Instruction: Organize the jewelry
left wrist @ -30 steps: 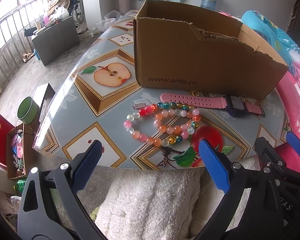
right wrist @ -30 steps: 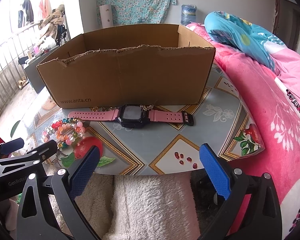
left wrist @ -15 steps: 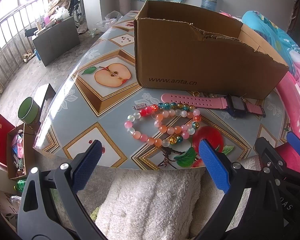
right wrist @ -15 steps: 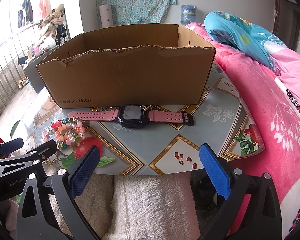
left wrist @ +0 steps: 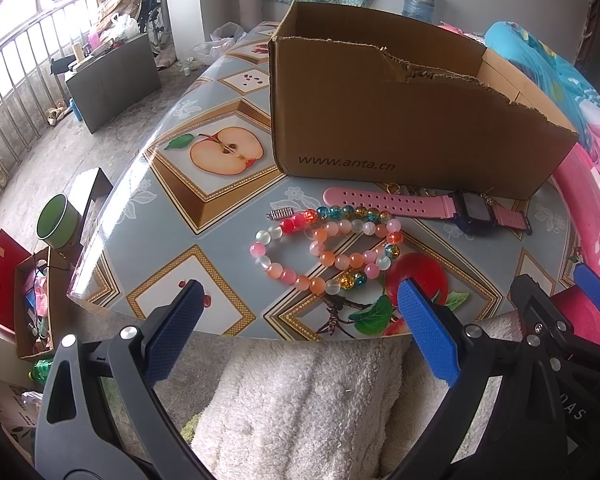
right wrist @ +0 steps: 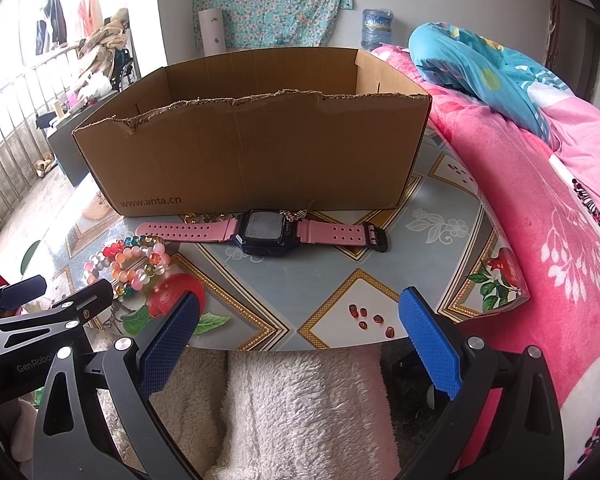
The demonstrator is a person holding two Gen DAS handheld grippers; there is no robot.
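Bead bracelets (left wrist: 328, 250) in pink, orange and mixed colours lie piled on the fruit-print table (left wrist: 204, 196); they also show in the right wrist view (right wrist: 130, 262). A pink-strapped watch (left wrist: 432, 204) with a dark face lies in front of an open cardboard box (left wrist: 400, 120), seen also in the right wrist view (right wrist: 266, 232) with the box (right wrist: 256, 152). A gold chain (left wrist: 408, 190) peeks out behind the watch. My left gripper (left wrist: 300, 324) is open and empty, short of the table's near edge. My right gripper (right wrist: 298, 328) is open and empty, before the watch.
A fluffy white cloth (left wrist: 300, 400) lies below both grippers. A pink blanket (right wrist: 540, 220) and blue pillow (right wrist: 480, 64) rise at the table's right. On the floor at left stand a green cup (left wrist: 56, 220), a red bag (left wrist: 0, 276) and a dark cabinet (left wrist: 112, 80).
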